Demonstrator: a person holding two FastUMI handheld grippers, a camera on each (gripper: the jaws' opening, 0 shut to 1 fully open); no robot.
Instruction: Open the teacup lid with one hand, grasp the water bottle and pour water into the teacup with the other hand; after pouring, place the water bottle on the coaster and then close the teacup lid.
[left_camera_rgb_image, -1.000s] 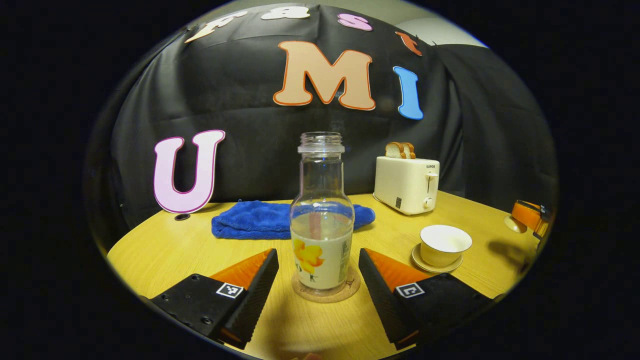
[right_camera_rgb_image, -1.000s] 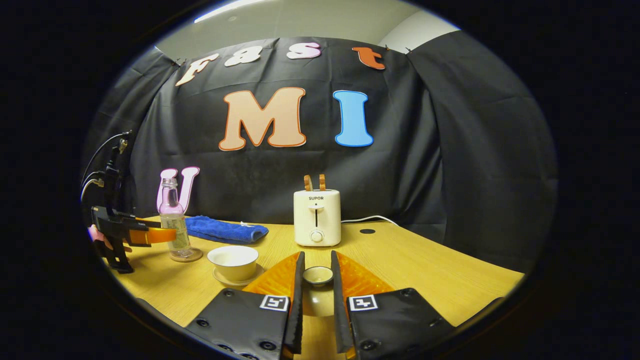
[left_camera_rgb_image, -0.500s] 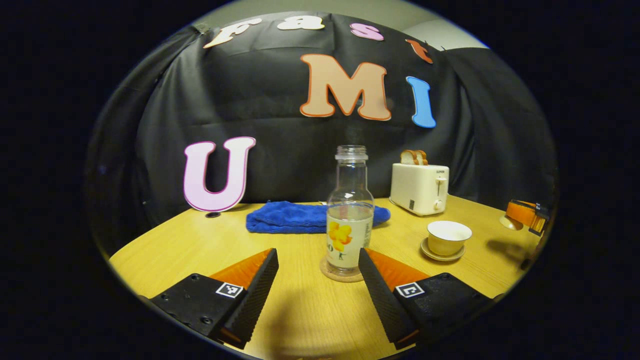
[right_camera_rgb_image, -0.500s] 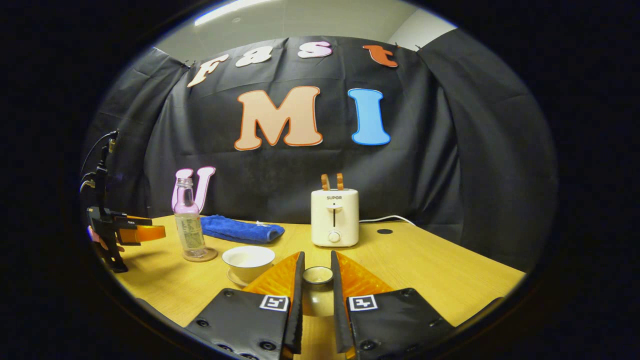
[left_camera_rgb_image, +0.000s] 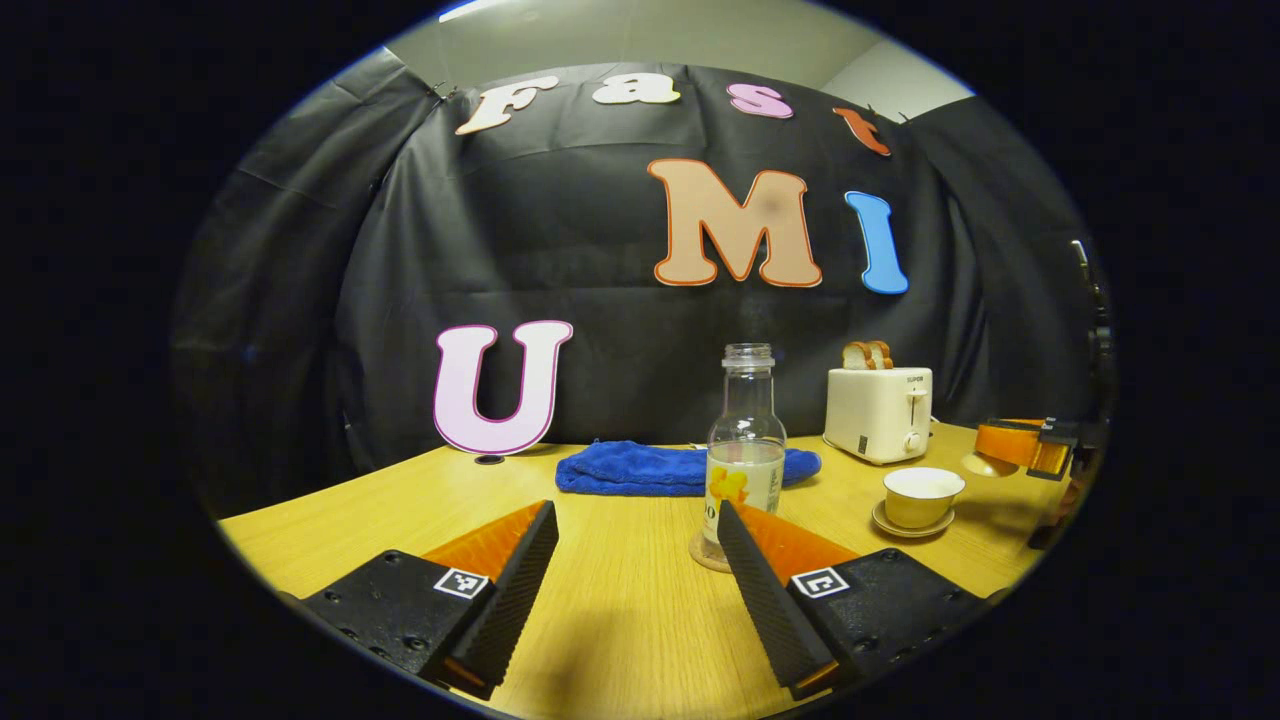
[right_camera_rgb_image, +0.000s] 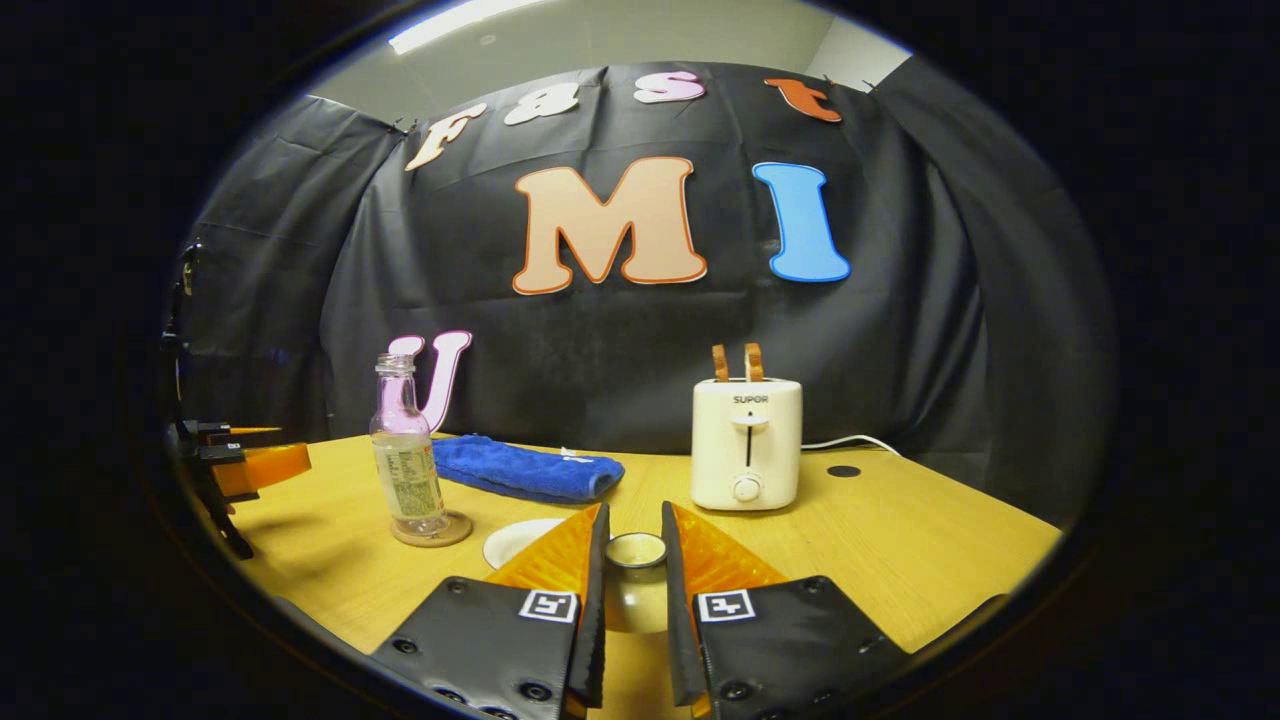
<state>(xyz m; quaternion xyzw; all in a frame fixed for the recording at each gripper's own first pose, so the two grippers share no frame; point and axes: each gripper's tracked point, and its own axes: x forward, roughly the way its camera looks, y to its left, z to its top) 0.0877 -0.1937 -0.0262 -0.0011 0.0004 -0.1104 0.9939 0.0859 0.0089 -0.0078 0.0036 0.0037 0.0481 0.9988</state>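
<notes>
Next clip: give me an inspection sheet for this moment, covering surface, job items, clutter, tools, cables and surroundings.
Surface: wooden table, no spills seen.
Job's things: water bottle upright on the coaster, partly filled, uncapped; teacup on its saucer, uncovered; teacup lid held by the right tool.
Clutter: blue towel at the back; toaster with bread slices.
Grippers: left tool open, clear of the bottle; right tool shut on the lid knob.
Cables: white cord behind the toaster.
Surroundings: black cloth wall.
</notes>
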